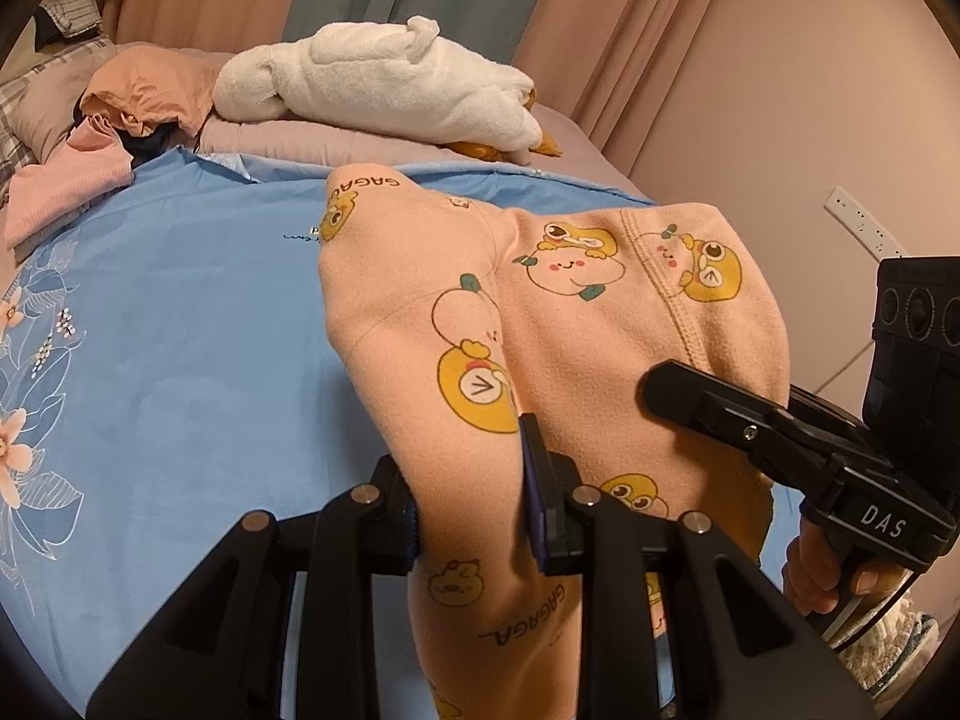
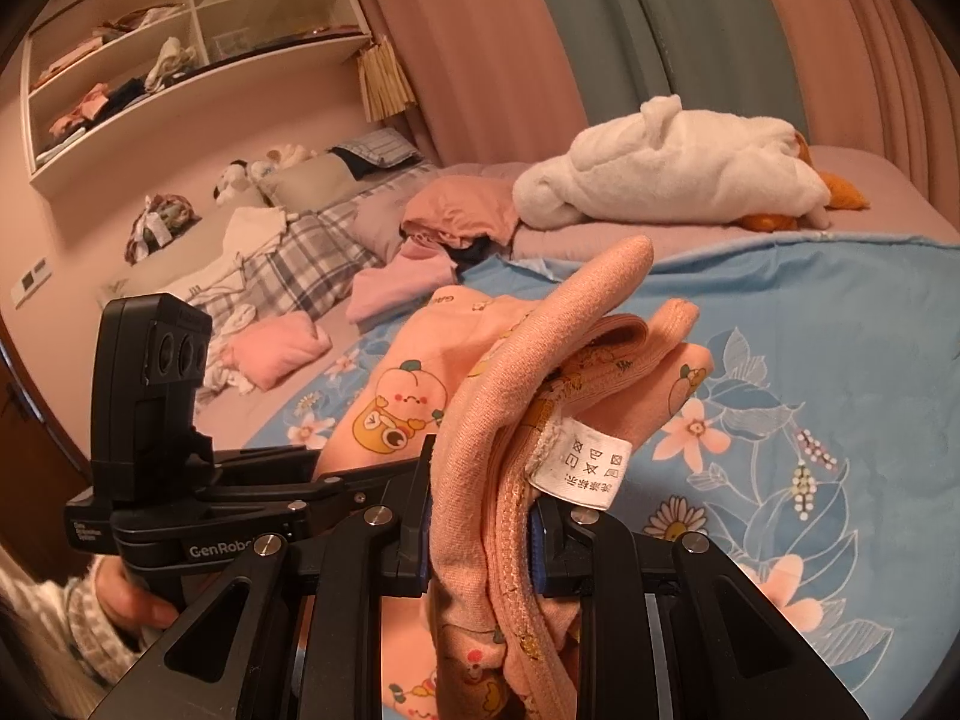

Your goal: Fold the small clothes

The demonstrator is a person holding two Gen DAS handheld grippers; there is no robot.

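A small peach garment [image 1: 576, 312] printed with yellow cartoon ducks and peaches is held up over the blue floral sheet [image 1: 180, 330]. My left gripper [image 1: 474, 516] is shut on a fold of its fabric. My right gripper [image 2: 480, 534] is shut on its ribbed waistband [image 2: 540, 348], where a white care label [image 2: 585, 468] hangs out. The right gripper also shows in the left wrist view [image 1: 654, 387], pressed against the garment from the right. The left gripper's body shows at the left of the right wrist view [image 2: 198, 504].
A white plush goose [image 1: 384, 81] lies at the far side of the bed. Pink and peach clothes [image 1: 72, 180] are piled at the far left, with plaid pillows [image 2: 288, 258] and a wall shelf [image 2: 180, 36] beyond. A wall [image 1: 810, 120] stands close on the right.
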